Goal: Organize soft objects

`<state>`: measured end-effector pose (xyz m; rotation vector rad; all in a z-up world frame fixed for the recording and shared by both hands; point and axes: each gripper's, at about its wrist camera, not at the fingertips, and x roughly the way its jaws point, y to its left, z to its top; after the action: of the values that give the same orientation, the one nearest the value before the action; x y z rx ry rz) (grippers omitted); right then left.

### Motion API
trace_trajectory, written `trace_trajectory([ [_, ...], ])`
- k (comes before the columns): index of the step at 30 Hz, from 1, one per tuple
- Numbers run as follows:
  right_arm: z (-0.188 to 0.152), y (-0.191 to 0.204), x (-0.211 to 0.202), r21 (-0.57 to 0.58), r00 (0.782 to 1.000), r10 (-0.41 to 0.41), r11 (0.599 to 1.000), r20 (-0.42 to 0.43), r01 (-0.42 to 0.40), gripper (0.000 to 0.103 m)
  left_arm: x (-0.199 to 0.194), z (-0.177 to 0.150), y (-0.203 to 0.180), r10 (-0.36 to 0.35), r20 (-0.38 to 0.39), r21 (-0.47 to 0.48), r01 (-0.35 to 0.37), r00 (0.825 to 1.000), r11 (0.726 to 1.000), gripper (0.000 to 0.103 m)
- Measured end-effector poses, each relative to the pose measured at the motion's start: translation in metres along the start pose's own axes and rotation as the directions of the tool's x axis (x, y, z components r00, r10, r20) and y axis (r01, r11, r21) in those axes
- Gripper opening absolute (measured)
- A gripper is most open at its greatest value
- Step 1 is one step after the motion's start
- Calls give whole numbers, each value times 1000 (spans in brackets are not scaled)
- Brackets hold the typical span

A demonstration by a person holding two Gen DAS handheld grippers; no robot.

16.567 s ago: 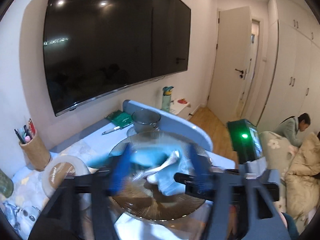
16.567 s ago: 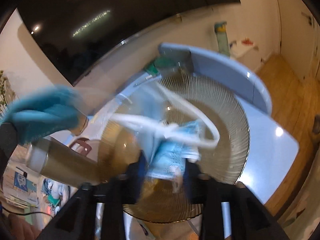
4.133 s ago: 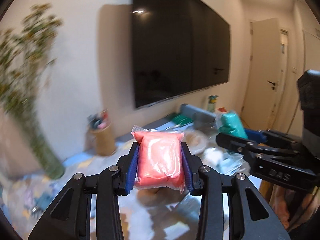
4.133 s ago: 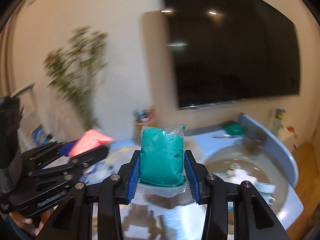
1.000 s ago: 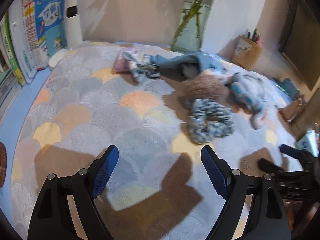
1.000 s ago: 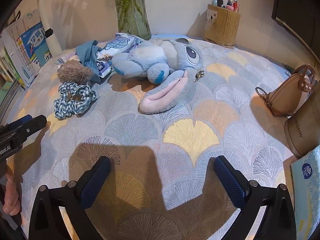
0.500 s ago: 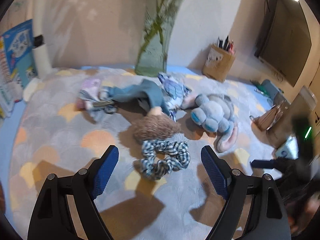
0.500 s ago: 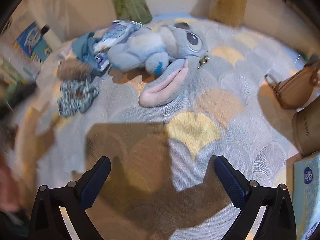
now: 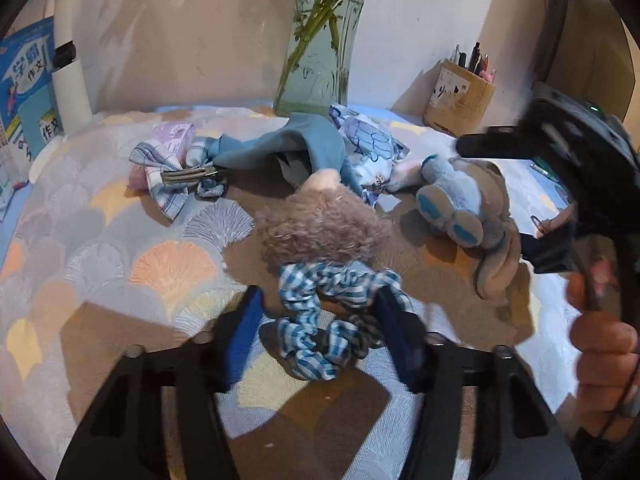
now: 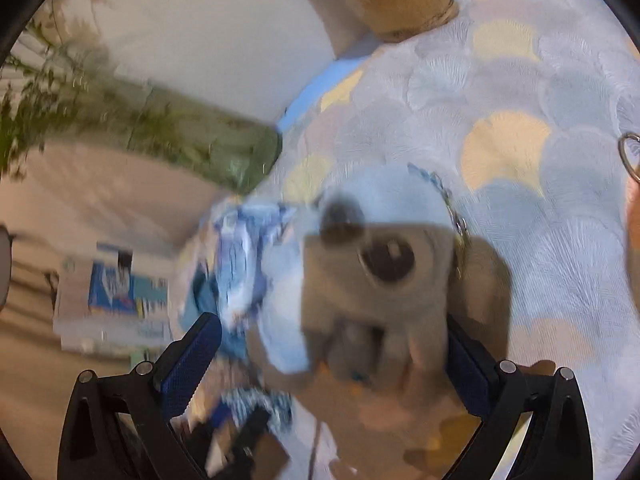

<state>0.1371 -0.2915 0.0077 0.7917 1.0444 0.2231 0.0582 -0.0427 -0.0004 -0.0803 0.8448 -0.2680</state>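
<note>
A blue-and-white checked scrunchie (image 9: 308, 344) lies on the fan-patterned cloth (image 9: 120, 248) between the fingers of my left gripper (image 9: 320, 320). Its jaws are closing: the right pad brushes the scrunchie and the left pad stands just off it. Behind it sit a brown fuzzy plush (image 9: 324, 228), a teal cloth (image 9: 288, 148), a plaid bow clip (image 9: 176, 176) and a blue-grey plush rabbit (image 9: 460, 204). My right gripper (image 10: 330, 360) stands wide open over the rabbit's head (image 10: 380, 264), which lies between its fingers, blurred. A hand (image 9: 600, 340) holds that gripper in the left wrist view.
A glass vase with green stems (image 9: 320, 60) and a brown pen holder (image 9: 460, 100) stand by the back wall. Books (image 9: 28, 88) and a white cylinder (image 9: 72, 80) are at the left. A printed tissue pack (image 9: 372, 148) lies behind the plush.
My left gripper has come up to the scrunchie and its jaws have narrowed around it. My right gripper has rolled and moved in over the rabbit's head.
</note>
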Motion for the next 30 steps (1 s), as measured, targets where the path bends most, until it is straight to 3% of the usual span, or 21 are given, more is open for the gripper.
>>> trace_trajectory([
  [1, 1, 5, 3, -8, 1000, -24, 1000, 12, 24, 103, -1, -1, 0, -13, 3, 1, 13, 1000, 1000, 36],
  [4, -1, 21, 13, -78, 992, -111, 990, 65, 116, 103, -1, -2, -1, -20, 6, 3, 20, 1000, 1000, 21],
  [7, -8, 32, 19, -183, 960, -231, 949, 157, 258, 85, -5, -2, -1, -33, 24, 4, 33, 999, 999, 18],
  [9, -15, 35, 21, -242, 951, -232, 930, 203, 278, 80, -7, -3, -1, -42, 34, 3, 42, 999, 999, 17],
  [15, -29, 12, -8, -215, 966, -108, 964, 236, 160, 74, -20, -6, 5, -114, 102, -9, 116, 988, 993, 17],
  [21, -50, -20, -39, -149, 984, -26, 987, 178, 53, 74, -24, -7, 3, -127, 121, 3, 128, 985, 992, 17],
  [26, -78, -27, -74, -206, 986, -38, 976, 160, 71, 74, -31, -12, -1, -127, 96, 9, 127, 987, 992, 15],
  [30, -99, -23, -91, -304, 982, -81, 944, 170, 130, 74, -47, -29, -2, -204, 77, -10, 206, 976, 979, 15],
])
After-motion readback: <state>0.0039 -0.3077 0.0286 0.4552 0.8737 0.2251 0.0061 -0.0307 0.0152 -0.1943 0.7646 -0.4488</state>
